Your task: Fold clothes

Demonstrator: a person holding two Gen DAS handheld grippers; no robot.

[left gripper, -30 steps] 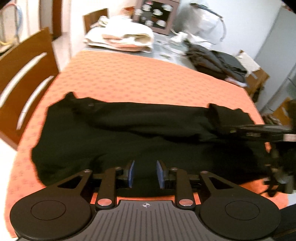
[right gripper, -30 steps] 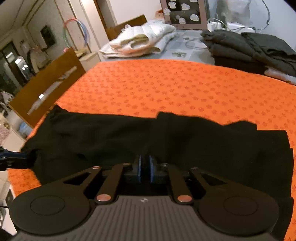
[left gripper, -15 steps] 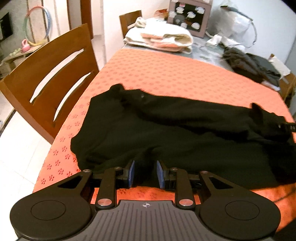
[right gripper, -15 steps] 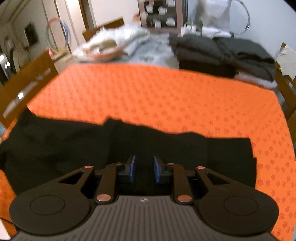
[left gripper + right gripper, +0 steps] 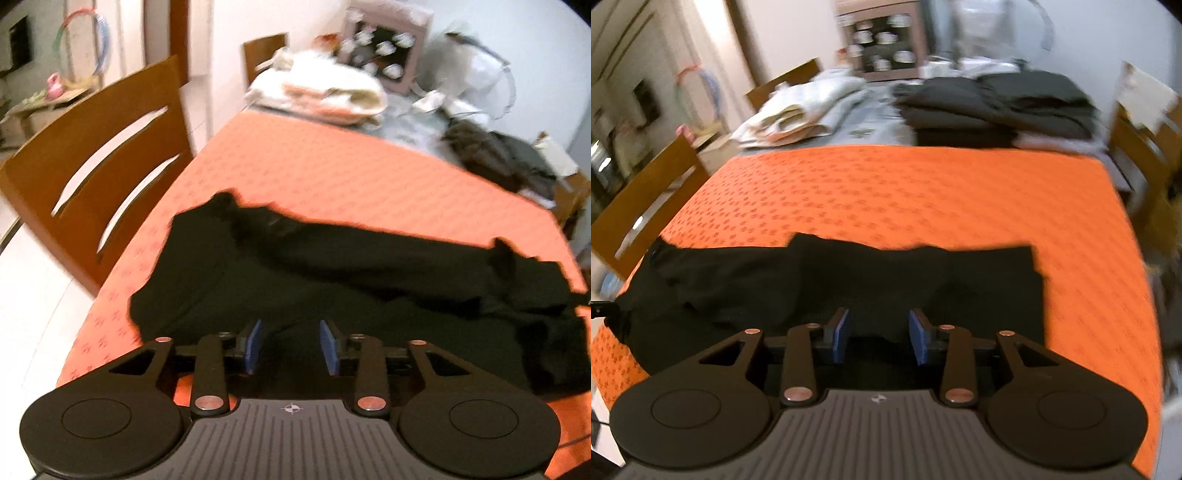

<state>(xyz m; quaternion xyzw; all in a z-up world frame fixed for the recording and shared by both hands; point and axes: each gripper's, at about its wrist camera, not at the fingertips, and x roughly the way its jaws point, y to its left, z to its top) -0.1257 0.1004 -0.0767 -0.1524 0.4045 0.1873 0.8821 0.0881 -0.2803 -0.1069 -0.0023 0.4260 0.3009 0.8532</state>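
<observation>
The left gripper (image 5: pixel 291 347) hangs over the near edge of the black garment (image 5: pixel 332 295), its blue-padded fingers (image 5: pixel 254 346) spread wide with nothing between them. Whether the pads brush the cloth cannot be told. The right gripper (image 5: pixel 879 341) sits likewise above the near hem of the black garment (image 5: pixel 849 280), fingers (image 5: pixel 918 341) parted wide and empty.

The garment lies flat and rumpled along the near side of the orange tablecloth (image 5: pixel 905 192), stretched across almost the full width. Its left end reaches close to the cloth's left edge, beside the wooden chair (image 5: pixel 92 155); its right end stops short of the right edge, leaving a bare orange strip there. The far hem runs uneven, with a raised fold near the middle.

Beyond the garment a broad stretch of bare tablecloth lies open. Past the tablecloth's far edge, a pile of white laundry (image 5: pixel 801 110) rests to the left and a stack of dark folded clothes (image 5: pixel 997 103) to the right. Another chair (image 5: pixel 1137 158) stands off the far right corner.
</observation>
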